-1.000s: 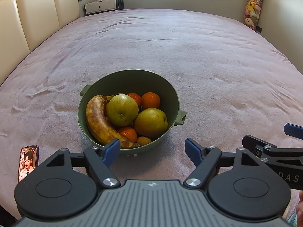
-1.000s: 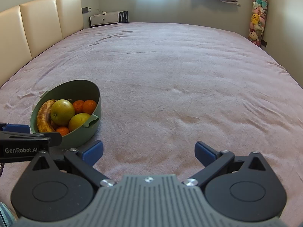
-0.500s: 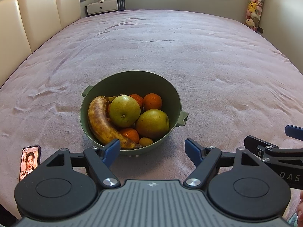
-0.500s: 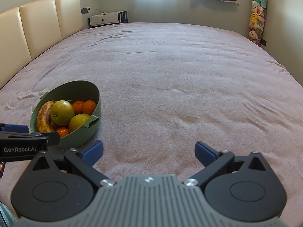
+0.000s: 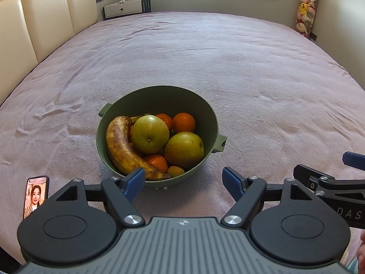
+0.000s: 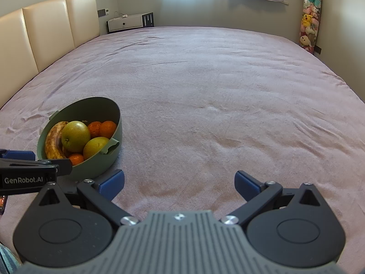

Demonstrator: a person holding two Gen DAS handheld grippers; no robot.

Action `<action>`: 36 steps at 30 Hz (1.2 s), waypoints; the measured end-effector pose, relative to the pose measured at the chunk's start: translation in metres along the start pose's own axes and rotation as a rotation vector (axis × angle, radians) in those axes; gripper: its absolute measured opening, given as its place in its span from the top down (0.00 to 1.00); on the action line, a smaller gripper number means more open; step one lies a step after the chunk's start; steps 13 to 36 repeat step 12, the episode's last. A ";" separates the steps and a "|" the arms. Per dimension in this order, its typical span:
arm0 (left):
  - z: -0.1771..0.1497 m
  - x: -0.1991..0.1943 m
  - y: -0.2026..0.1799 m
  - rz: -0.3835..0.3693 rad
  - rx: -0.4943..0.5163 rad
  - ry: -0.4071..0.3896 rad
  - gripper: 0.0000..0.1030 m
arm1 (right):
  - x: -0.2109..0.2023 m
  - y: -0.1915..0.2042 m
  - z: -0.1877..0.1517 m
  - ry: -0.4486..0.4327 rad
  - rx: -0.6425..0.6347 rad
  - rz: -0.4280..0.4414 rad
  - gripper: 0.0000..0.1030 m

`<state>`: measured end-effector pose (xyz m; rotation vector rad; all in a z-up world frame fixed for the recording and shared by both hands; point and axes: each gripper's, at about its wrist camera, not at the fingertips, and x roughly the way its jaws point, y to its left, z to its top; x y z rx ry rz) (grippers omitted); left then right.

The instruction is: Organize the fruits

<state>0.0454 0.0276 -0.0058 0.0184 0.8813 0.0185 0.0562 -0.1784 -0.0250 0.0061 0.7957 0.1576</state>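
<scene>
A green bowl (image 5: pixel 205 111) sits on the pink bedspread and holds a spotted brown banana (image 5: pixel 121 146), two green-yellow pears (image 5: pixel 150 133), and several oranges (image 5: pixel 183 122). My left gripper (image 5: pixel 183 180) is open and empty, just in front of the bowl's near rim. My right gripper (image 6: pixel 179 182) is open and empty over bare bedspread, to the right of the bowl (image 6: pixel 114 150). In the right wrist view the banana (image 6: pixel 51 142) and pears (image 6: pixel 75 135) show too, with the left gripper at the left edge.
A phone (image 5: pixel 35 195) with a lit screen lies on the bed left of my left gripper. A cream headboard (image 5: pixel 41 20) runs along the left. A white cabinet (image 6: pixel 130 22) and a hanging stack of plush toys (image 6: pixel 310 27) stand at the far wall.
The left gripper has pulled back slightly; the bowl sits a little farther right and lower in its view. The right gripper has barely moved. Both stay open.
</scene>
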 end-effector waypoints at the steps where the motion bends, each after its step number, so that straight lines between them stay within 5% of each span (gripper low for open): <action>1: 0.000 0.000 0.000 0.002 0.000 -0.003 0.13 | 0.000 0.001 0.000 0.000 -0.001 0.000 0.04; 36: -0.001 -0.003 -0.003 -0.010 0.005 -0.012 0.13 | 0.003 0.000 -0.003 0.011 0.008 -0.006 0.04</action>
